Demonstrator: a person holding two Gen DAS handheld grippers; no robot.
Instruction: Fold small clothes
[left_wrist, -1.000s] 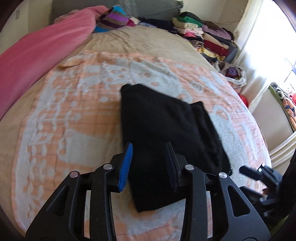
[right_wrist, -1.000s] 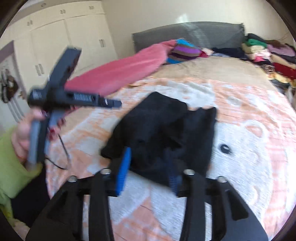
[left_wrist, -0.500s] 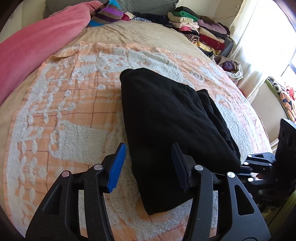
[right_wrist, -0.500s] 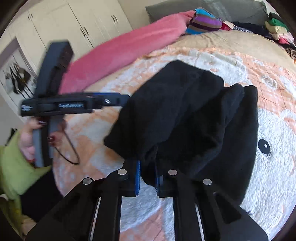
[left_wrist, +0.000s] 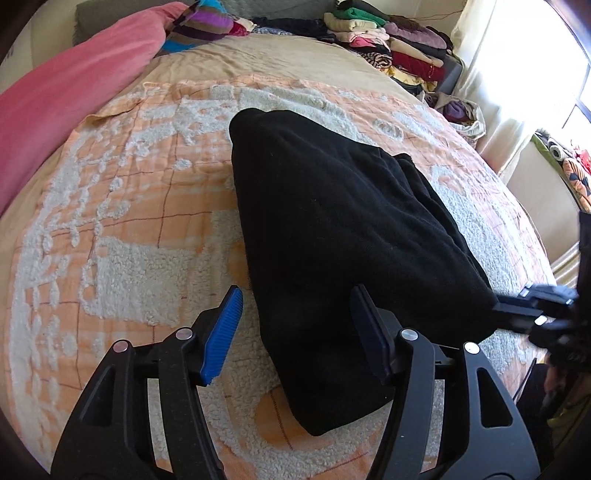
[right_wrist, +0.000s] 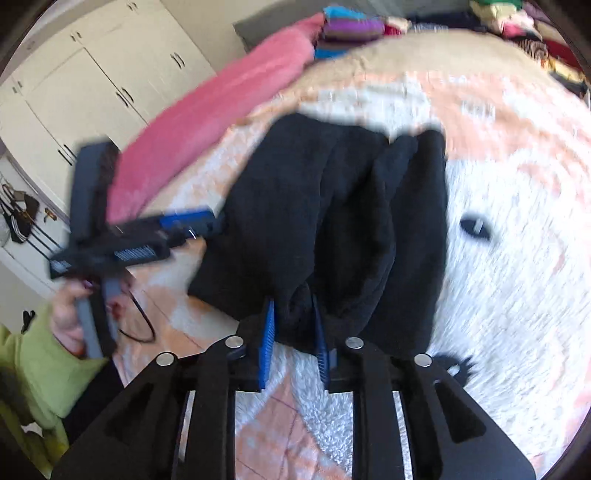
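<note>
A black garment (left_wrist: 332, 229) lies partly folded on the orange and white blanket (left_wrist: 122, 206) on the bed. My left gripper (left_wrist: 295, 332) is open, its blue-padded jaws on either side of the garment's near left edge. In the right wrist view the garment (right_wrist: 332, 214) is bunched, and my right gripper (right_wrist: 293, 339) is shut on its near edge, lifting it a little. The left gripper also shows in the right wrist view (right_wrist: 207, 225), at the garment's left side. The right gripper also shows in the left wrist view (left_wrist: 517, 306), at the garment's right corner.
A pink duvet (left_wrist: 62, 99) lies along the bed's left side. A striped cloth (left_wrist: 207, 29) and stacks of folded clothes (left_wrist: 391, 48) lie at the head and far right. White cupboards (right_wrist: 92, 81) stand beyond the bed.
My right gripper closed on the garment's near edge and has raised it. My left gripper moved forward to the garment's left edge, still open.
</note>
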